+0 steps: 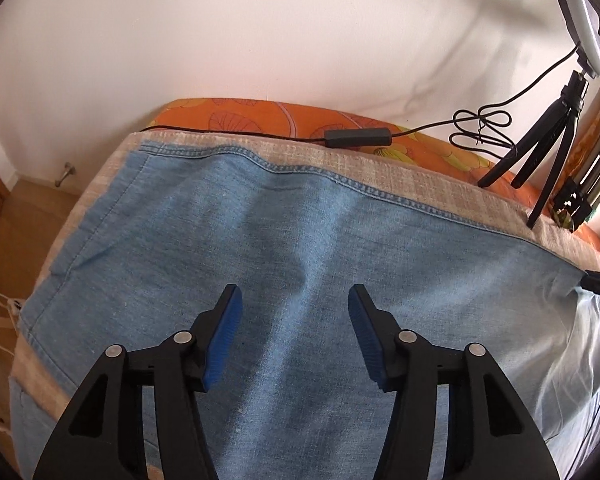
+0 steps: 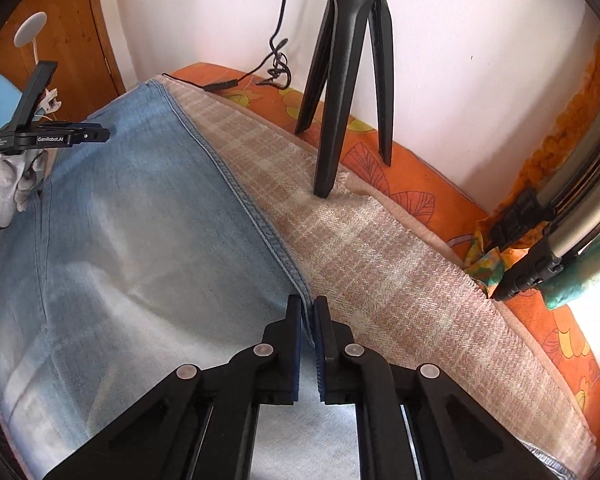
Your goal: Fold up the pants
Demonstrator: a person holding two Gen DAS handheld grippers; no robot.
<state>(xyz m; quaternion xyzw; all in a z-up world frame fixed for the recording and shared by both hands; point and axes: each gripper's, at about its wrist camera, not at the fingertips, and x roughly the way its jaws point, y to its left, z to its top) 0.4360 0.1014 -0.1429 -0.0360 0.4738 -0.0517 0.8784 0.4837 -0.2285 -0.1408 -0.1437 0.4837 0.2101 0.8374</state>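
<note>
We record 1 bed with an orange leaf-print sheet (image 2: 400,160). On it we find 1 beige woven blanket (image 2: 360,248), 1 black cable with an inline switch box (image 1: 358,137) and 1 black tripod (image 2: 340,92). Light-blue denim pants (image 1: 260,220) lie flat over the blanket.

Light blue faded denim pants (image 1: 284,248) on a beige plaid blanket (image 2: 380,248), over an orange sheet (image 2: 432,176) with leaf prints. Black tripod (image 2: 352,80), white wall (image 1: 260,32).
</note>
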